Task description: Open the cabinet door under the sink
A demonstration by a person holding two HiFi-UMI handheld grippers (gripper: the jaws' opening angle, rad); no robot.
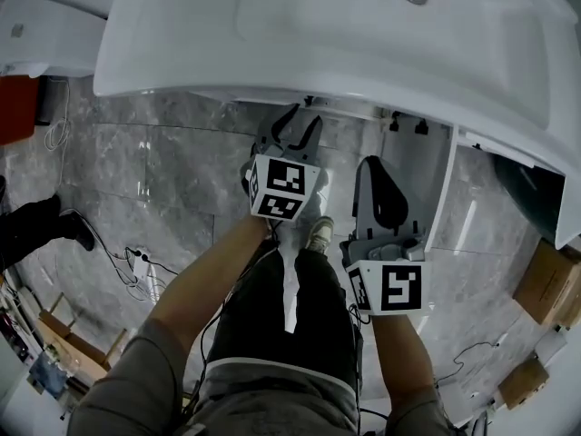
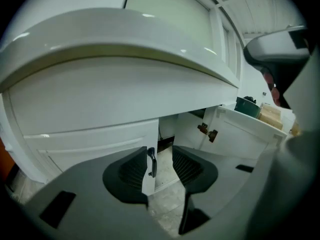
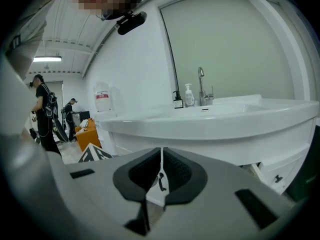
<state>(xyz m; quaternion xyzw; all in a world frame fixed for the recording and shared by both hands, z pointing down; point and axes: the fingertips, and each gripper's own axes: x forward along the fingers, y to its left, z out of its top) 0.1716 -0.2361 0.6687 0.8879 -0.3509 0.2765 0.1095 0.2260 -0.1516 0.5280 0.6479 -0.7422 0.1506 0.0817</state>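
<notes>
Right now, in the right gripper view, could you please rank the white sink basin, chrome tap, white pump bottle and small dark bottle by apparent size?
1. White sink basin, by far largest.
2. Chrome tap.
3. White pump bottle.
4. Small dark bottle.
The last three stand together on the basin, so distance hardly skews this.

No legible text; wall notice [image 3: 101, 103] and soap bottle [image 3: 188, 95] label too small to read
</notes>
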